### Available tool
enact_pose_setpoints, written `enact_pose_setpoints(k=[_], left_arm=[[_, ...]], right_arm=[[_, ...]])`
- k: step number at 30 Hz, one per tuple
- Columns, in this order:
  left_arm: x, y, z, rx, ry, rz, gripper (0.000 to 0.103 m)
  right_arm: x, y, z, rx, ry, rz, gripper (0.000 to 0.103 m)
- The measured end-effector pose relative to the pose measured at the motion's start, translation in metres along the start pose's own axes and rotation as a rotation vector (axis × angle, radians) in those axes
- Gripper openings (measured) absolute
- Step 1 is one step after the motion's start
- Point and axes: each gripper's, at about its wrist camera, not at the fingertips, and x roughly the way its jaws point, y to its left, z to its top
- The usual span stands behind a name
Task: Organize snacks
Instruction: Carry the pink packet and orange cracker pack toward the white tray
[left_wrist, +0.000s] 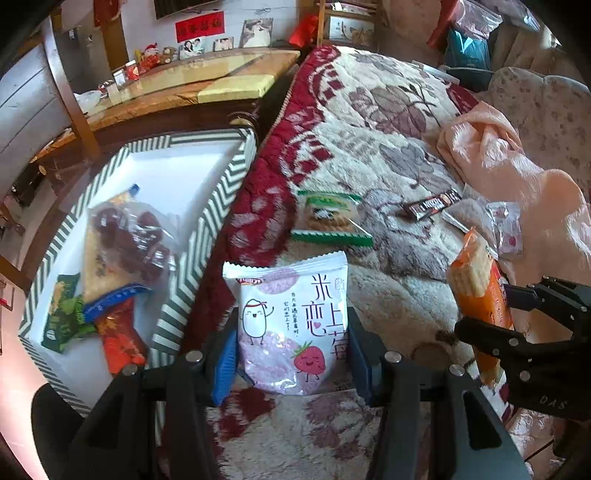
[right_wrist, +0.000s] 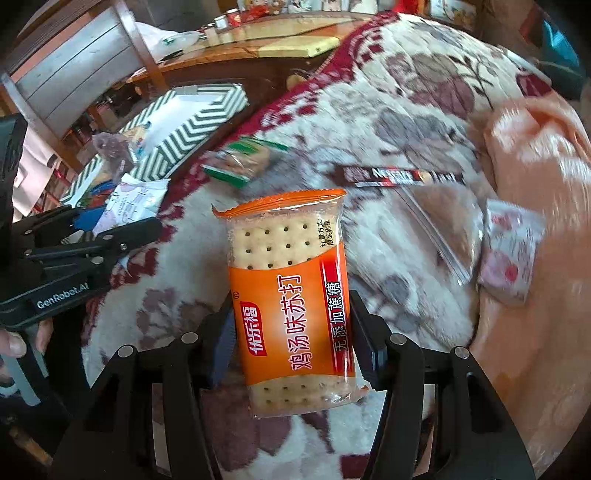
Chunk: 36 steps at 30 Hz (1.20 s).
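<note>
You're partway: several snacks already lie in the striped box (left_wrist: 207, 221). Your left gripper (left_wrist: 291, 354) has its jaws closed on the strawberry rice-cracker pack (left_wrist: 291, 325), your right gripper (right_wrist: 291, 354) grips the soda-cracker pack (right_wrist: 291, 295); the green biscuit pack (left_wrist: 328, 218), coffee stick (left_wrist: 432, 205) and pink sachet (right_wrist: 509, 254) remain on the blanket (left_wrist: 369, 122)

A bright, cluttered living room lies in front of you.

You are working over a plush floral blanket (left_wrist: 369, 122) in cream and dark red, with a peach blanket (left_wrist: 498, 155) bunched at its right. Beyond its far edge stands a wooden table (left_wrist: 207, 77) with a glossy top, catching strong daylight. A wooden chair (right_wrist: 74, 62) with a grey slatted back sits at your left. On the white wall (left_wrist: 236, 11) hangs a red banner (left_wrist: 200, 25) above several propped photographs (left_wrist: 256, 32).
</note>
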Motion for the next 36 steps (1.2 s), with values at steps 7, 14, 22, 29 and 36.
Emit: enact_pose_setpoints(k=[7,14,22,29,36], left_arm=[[-0.009,0.014,0.003,-0.012,-0.026,0.034,0.054],[-0.017,0.034,0.007,-0.044,-0.048,0.05,0.054],[-0.028,0.06,0.01,-0.088,-0.073,0.074,0.054],[-0.034,0.083,0.012,-0.126,-0.087,0.098,0.054],[-0.037,0.106,0.011,-0.166,-0.092,0.12,0.054]], right_arm=[[0.001,0.022,0.017,-0.043,-0.003,0.013,0.055],[0.004,0.041,0.032,-0.082,0.003,0.021,0.055],[0.01,0.069,0.05,-0.142,0.008,0.029,0.055],[0.015,0.093,0.065,-0.186,0.012,0.045,0.055],[0.02,0.115,0.081,-0.222,0.009,0.066,0.055]])
